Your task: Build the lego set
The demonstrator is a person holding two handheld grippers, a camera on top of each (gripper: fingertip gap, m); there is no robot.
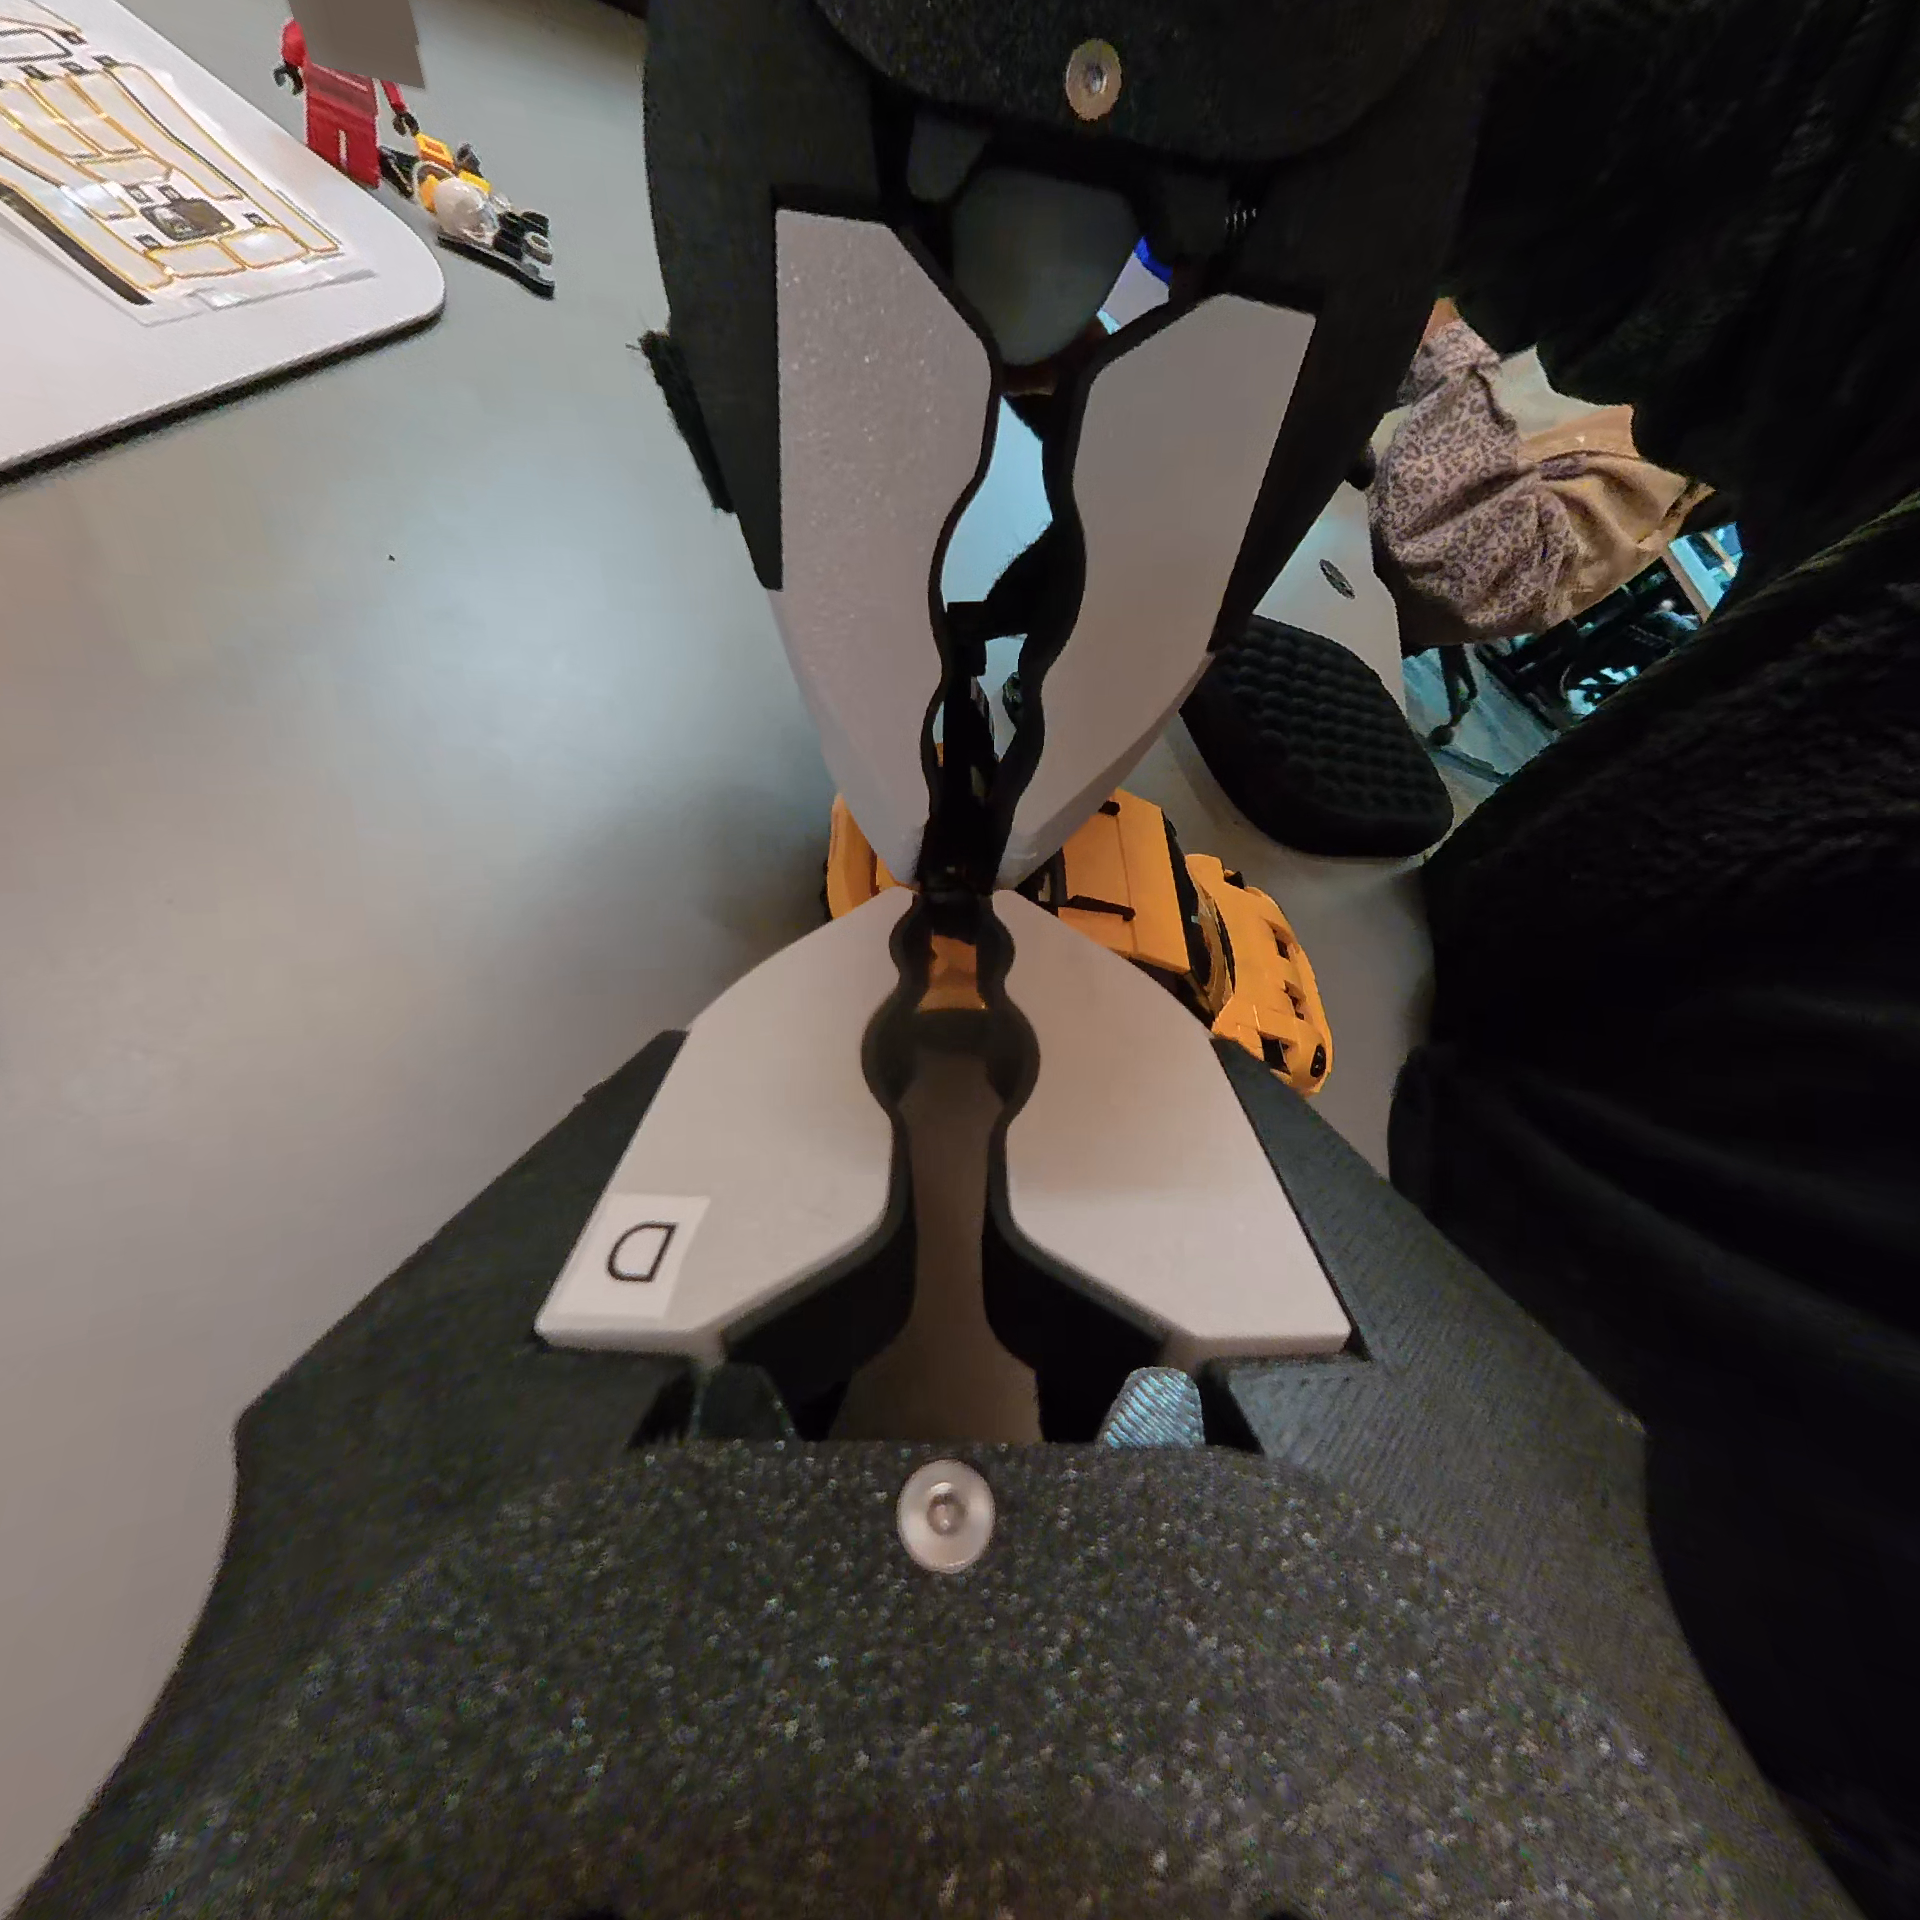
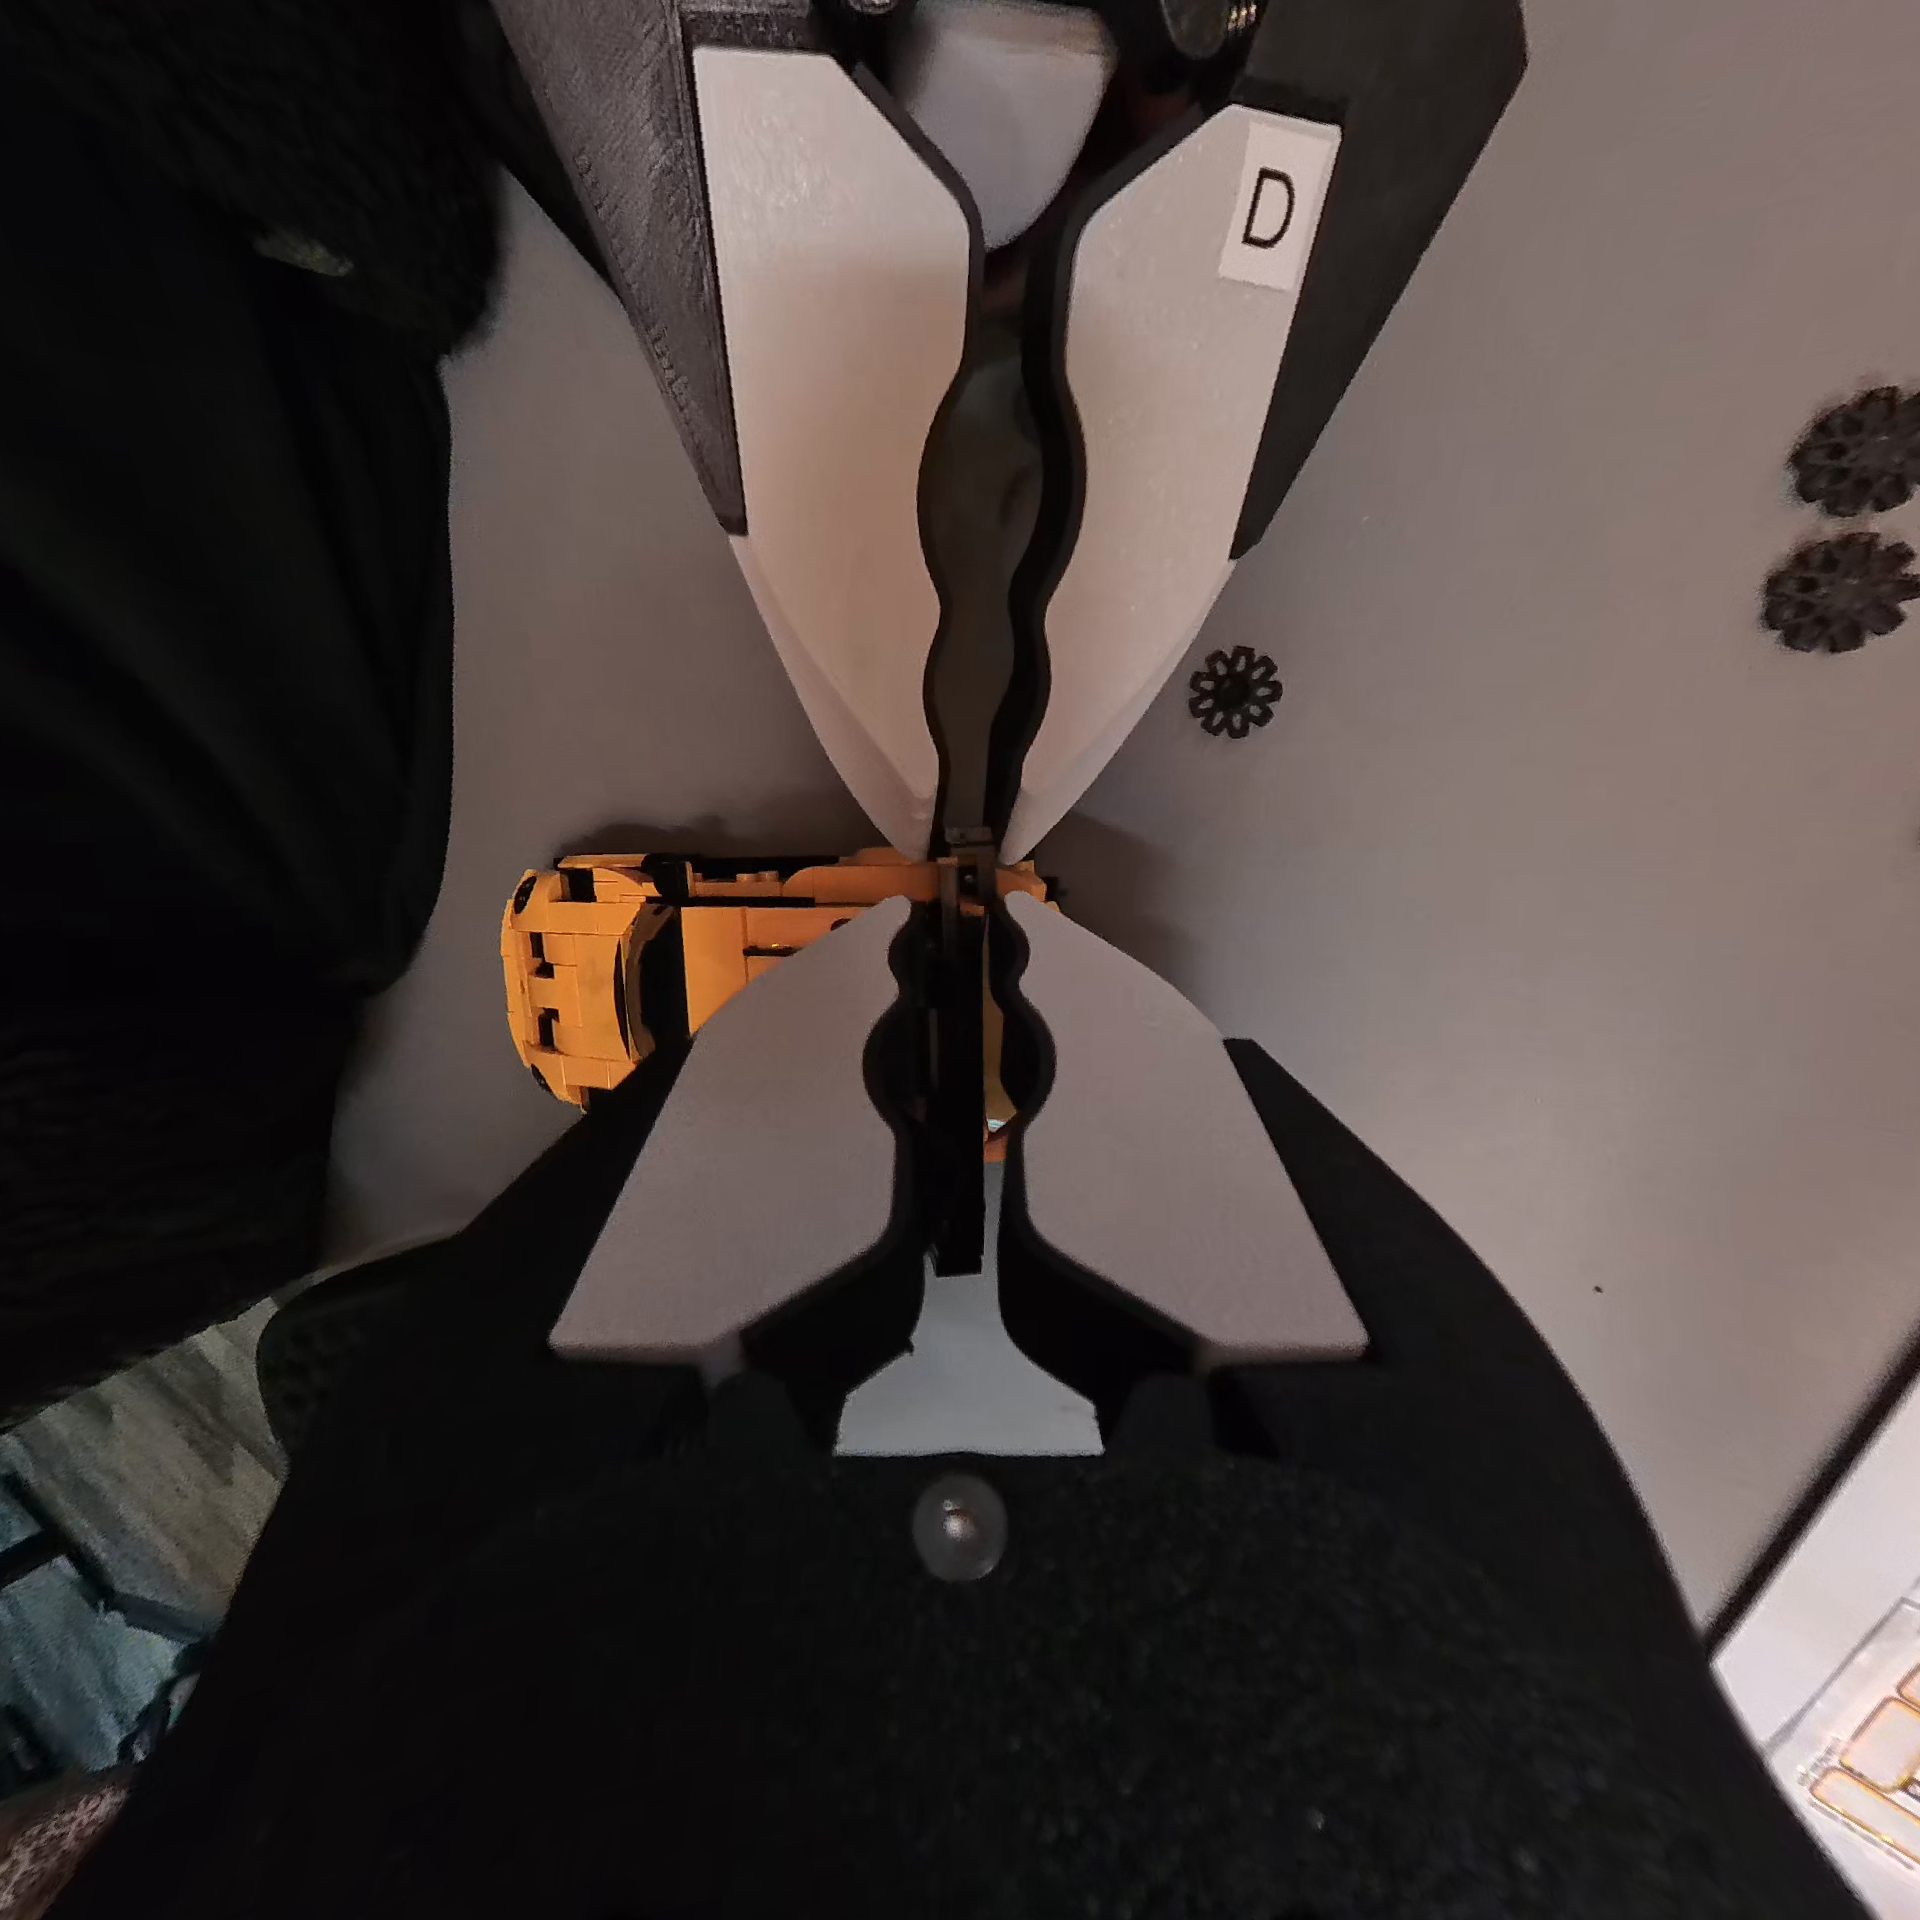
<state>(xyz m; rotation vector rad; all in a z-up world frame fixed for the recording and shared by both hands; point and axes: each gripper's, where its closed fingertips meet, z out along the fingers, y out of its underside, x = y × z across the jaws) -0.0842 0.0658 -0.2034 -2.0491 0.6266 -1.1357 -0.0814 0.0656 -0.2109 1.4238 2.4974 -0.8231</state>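
Over the grey counter point(image 1: 312, 727), the left claw point(image 1: 951, 902) and right claw point(image 2: 961, 904) are meeting tip to tip, both clamping on one thin black Lego piece point(image 2: 956, 1091). The yellow Lego car point(image 2: 623, 966) is lying just beneath them, three black wheel rims point(image 2: 1234, 691) resting nearby.

The lego car point(image 2: 634, 966) lies on the desk point(image 2: 1455, 935), close to the near edge by the person's torso. Above it the two hand-held grippers meet tip to tip: the left hand-held gripper point(image 1: 951, 904) and the right hand-held gripper point(image 2: 961, 883). Three wheel pieces point(image 2: 1234, 691) lie apart on the desk beyond the car. A sheet point(image 1: 156, 208) lies toward a far corner, with a minifigure point(image 1: 343, 114) and loose parts point(image 1: 478, 208) beside its edge.
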